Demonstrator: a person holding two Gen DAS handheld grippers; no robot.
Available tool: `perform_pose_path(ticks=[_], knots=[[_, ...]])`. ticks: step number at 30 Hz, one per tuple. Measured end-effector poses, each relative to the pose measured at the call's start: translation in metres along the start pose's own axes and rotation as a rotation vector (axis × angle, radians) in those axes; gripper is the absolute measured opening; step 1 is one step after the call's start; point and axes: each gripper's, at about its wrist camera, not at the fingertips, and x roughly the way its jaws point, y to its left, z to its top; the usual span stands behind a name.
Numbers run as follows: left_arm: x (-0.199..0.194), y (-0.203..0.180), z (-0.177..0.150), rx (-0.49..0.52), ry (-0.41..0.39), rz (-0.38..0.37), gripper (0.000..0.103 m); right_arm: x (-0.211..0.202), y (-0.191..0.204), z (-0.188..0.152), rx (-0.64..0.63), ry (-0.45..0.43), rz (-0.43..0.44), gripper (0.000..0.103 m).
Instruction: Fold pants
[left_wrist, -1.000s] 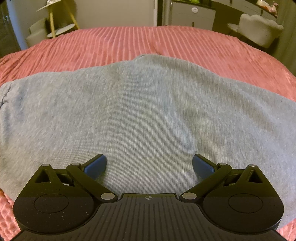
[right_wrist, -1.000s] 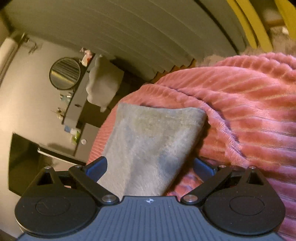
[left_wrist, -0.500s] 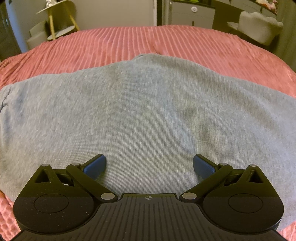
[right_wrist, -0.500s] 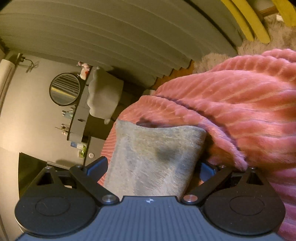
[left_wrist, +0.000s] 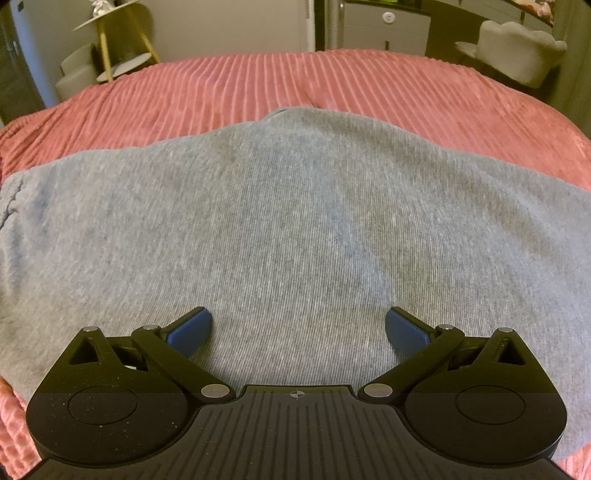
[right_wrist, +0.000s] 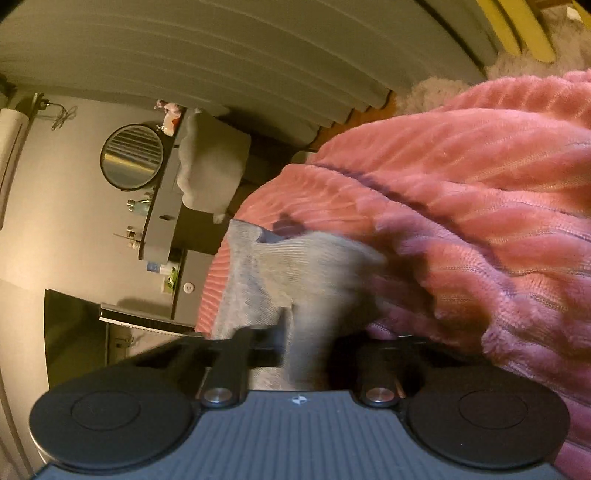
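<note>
— While you look over my two views, can you read any writing or brand?

— None legible. On the dresser at ten o'clock in the right view sit small bottles, too blurred to read.

— Where do the pants lie?

— My grey pants (left_wrist: 295, 229) are spread flat on the pink ribbed bedspread (left_wrist: 258, 81). In the left view their long axis runs from nine o'clock to three o'clock, with a small peak of cloth toward twelve. In the right view one narrow end (right_wrist: 295, 273) of them points from six o'clock up toward eleven, bunched and creased, with the bedspread heaped at three o'clock.

— And your hands?

— My left gripper (left_wrist: 298, 328) tilts down over the cloth, jaws spread wide, blue pads (left_wrist: 190, 332) clear of each other with nothing pinched. My right gripper (right_wrist: 306, 350) is rolled sideways, so the room looks tipped; its jaws have just been closing and now clamp that grey end between them.
</note>
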Motion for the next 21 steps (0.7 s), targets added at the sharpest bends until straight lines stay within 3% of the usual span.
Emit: perform_pose_path(ticks=[4, 7, 15, 21], knots=[[-0.001, -0.001, 0.000, 0.002, -0.002, 0.005, 0.103, -0.005, 0.000, -0.005, 0.004, -0.032, -0.004, 0.009], [-0.001, -0.001, 0.000, -0.001, -0.001, 0.006, 0.103, 0.000, -0.005, -0.008, 0.038, -0.028, -0.058, 0.009], [-0.008, -0.001, -0.002, 0.006, -0.007, 0.019, 0.103, -0.006, 0.011, -0.007, 0.017, -0.039, -0.057, 0.009], [-0.030, 0.007, -0.003, -0.013, -0.047, 0.022, 0.103, -0.003, 0.049, -0.006, -0.135, -0.033, -0.201, 0.009]])
